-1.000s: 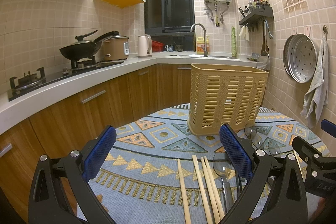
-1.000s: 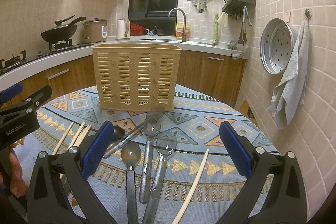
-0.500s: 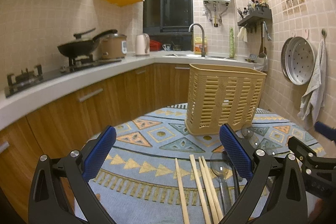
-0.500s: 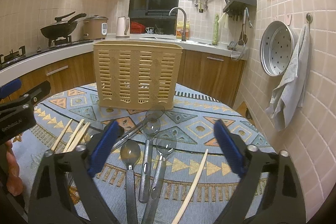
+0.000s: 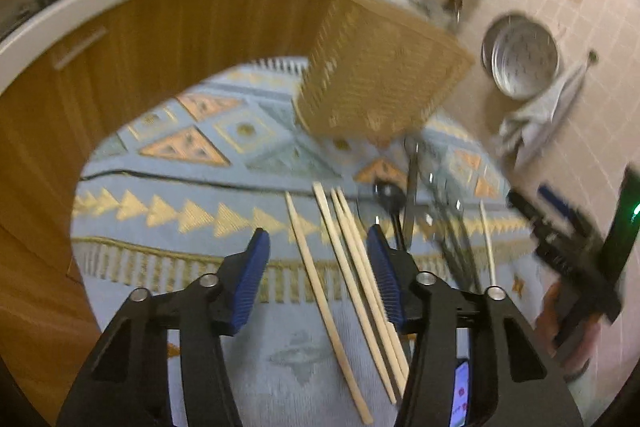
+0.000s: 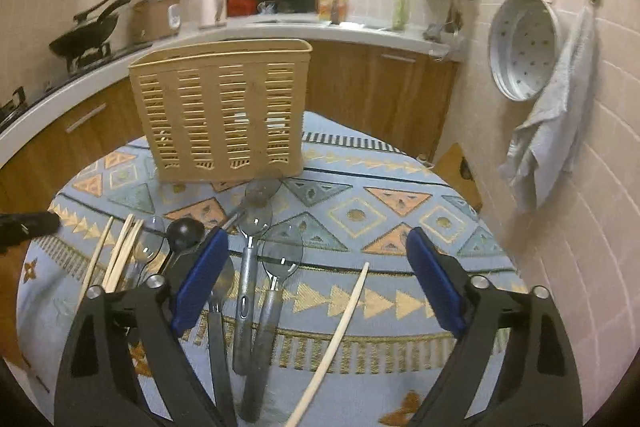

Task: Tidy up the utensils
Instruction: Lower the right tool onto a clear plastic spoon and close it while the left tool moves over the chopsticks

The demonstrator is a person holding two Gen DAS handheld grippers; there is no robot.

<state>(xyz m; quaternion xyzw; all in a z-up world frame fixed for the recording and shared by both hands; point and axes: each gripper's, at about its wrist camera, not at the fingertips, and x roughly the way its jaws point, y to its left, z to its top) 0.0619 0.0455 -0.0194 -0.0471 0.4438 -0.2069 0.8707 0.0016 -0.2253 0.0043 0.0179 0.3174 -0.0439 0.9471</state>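
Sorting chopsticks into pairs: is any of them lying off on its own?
Yes. One chopstick lies alone, right of the spoons, while the other chopsticks sit grouped on their left. The basket stands upright.

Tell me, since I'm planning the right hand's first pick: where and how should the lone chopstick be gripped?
Grip the lone chopstick mid-shaft, from above, fingers straddling it crosswise. It lies flat on the tablecloth, apart from the spoons, already between the right tool's open fingers.
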